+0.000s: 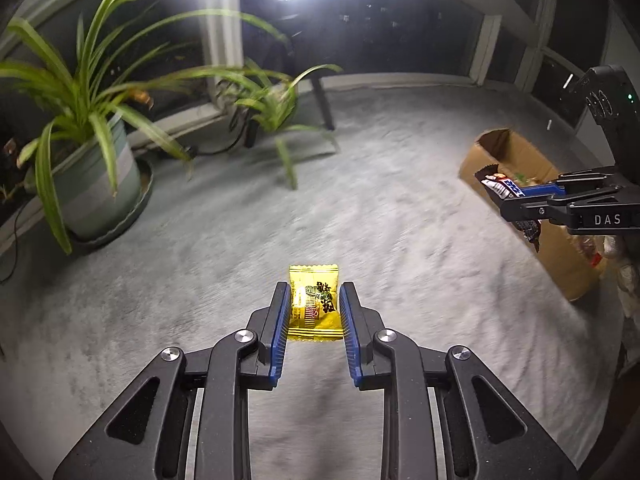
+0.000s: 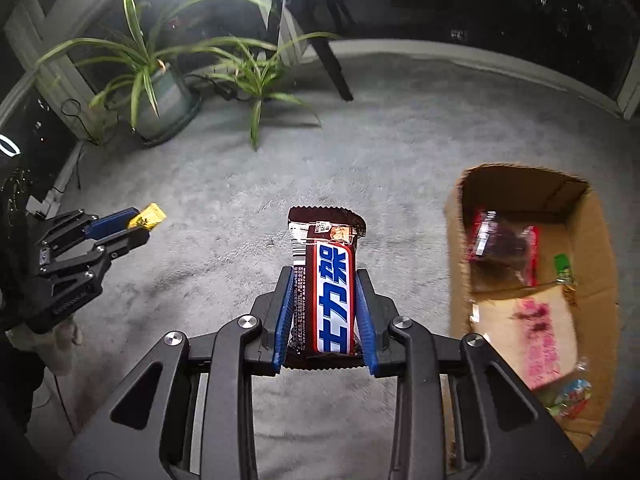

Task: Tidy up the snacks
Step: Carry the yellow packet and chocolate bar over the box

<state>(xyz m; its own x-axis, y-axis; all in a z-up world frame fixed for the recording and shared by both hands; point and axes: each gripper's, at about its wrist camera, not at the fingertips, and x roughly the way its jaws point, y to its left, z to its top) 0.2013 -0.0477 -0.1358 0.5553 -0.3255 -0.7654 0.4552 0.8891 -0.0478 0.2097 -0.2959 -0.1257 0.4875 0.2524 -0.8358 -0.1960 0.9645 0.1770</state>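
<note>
A: Nearest the lens: left hand-held gripper (image 1: 314, 308), jaws nearly closed, blue pads pinching a yellow candy packet (image 1: 314, 300) by its two side edges. Packet is clear of the carpet (image 1: 240, 220), hanging over it.

B: Handling?

A: Tiny, looks near weightless, glossy crinkly film with crimped seams at top and bottom. Slippery and squashy at the sides, probably a small firm piece inside. I'd keep the grip across the middle, where the filling backs the film, not on the loose crimps.

B: Right side?

A: Right hand-held gripper (image 2: 322, 312) is closed down on a brown chocolate bar (image 2: 324, 280), pads on its long edges over the lower half, upper end sticking out forward past the fingertips. Also off the carpet.

B: How does the bar behave?

A: Heavier than the candy I'd guess, stiff along its length, slick wrapper. Overhanging end gives it leverage, so it could pivot or slide if swung fast. Hold nearer mid-length would be steadier. Squeezing too hard could dent it.

B: Where do they go?

A: Open cardboard box (image 2: 596, 240) on the carpet, to the right of the bar, already holding several packets. Likely both snacks get dropped in there. Potted plant (image 1: 96, 168) sits well off to the left, not involved.
</note>
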